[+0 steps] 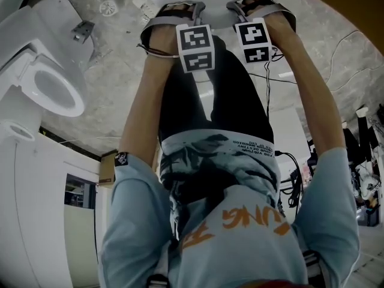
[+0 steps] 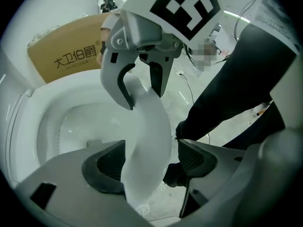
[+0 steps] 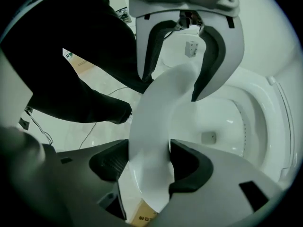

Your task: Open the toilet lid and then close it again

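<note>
Overhead, fingertips are cropped; right gripper (image 3: 150, 163) clamps the toilet lid (image 3: 161, 103), left gripper (image 2: 151, 161) straddles it, fingers (image 2: 106, 165) apart.

A mottled grey floor (image 1: 114, 110) is seen underfoot, with a round drain (image 1: 110, 6) set in it and thin cables (image 1: 283, 78) trailed across it. A second toilet (image 1: 77, 101) is stood at the left. A printed cardboard box (image 2: 66, 56) is seen in even, bright light.

Glossy white toilet lid (image 2: 147, 136), curved, partly raised, seen edge-on, above the open white bowl (image 2: 61, 126)
</note>
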Available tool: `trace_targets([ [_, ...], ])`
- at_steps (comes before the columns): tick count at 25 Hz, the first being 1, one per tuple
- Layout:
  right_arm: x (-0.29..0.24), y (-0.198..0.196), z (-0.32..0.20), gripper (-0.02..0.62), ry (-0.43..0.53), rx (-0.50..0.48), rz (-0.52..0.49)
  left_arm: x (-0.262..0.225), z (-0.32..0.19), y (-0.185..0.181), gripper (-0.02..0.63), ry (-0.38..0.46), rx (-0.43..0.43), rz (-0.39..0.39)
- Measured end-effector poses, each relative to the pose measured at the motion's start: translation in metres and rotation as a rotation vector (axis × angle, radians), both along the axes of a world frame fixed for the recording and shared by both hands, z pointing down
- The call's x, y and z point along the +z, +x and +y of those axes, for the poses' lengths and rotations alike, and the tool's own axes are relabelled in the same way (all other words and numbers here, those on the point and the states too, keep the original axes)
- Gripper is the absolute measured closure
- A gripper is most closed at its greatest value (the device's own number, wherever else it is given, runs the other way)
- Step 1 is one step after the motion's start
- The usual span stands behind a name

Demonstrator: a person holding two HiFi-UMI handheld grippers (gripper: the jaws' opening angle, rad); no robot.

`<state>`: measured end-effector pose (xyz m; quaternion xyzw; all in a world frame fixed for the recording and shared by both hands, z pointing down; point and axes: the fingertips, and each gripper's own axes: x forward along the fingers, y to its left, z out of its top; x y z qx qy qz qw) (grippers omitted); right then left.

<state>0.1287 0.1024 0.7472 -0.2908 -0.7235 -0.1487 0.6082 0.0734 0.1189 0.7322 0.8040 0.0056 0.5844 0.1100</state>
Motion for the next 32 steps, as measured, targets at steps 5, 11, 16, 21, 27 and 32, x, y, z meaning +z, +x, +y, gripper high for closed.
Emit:
trace_targets([
  [5, -0.019, -0.002, -0.001, 0.314, -0.027, -0.008, 0.001, -0.002, 0.004, 0.004, 0.247, 0.036, -0.014, -0.006],
  [11, -0.063, -0.006, -0.002, 0.324, -0.054, 0.009, -0.034, -0.02, -0.003, 0.002, 0.249, 0.208, -0.001, -0.068],
  [16, -0.094, -0.005, -0.004, 0.332, -0.055, 0.026, -0.048, -0.05, -0.005, -0.005, 0.274, 0.262, -0.032, -0.097],
  [21, -0.137, -0.007, -0.01, 0.337, -0.066, 0.069, -0.078, -0.091, -0.011, -0.004, 0.298, 0.301, -0.016, -0.128],
  [27, -0.191, -0.016, -0.026, 0.339, -0.024, 0.181, -0.169, -0.148, -0.028, -0.01, 0.337, 0.388, -0.035, -0.123],
  [32, -0.239, -0.025, -0.05, 0.304, 0.046, 0.292, -0.275, -0.194, -0.043, -0.019, 0.363, 0.425, -0.057, -0.13],
])
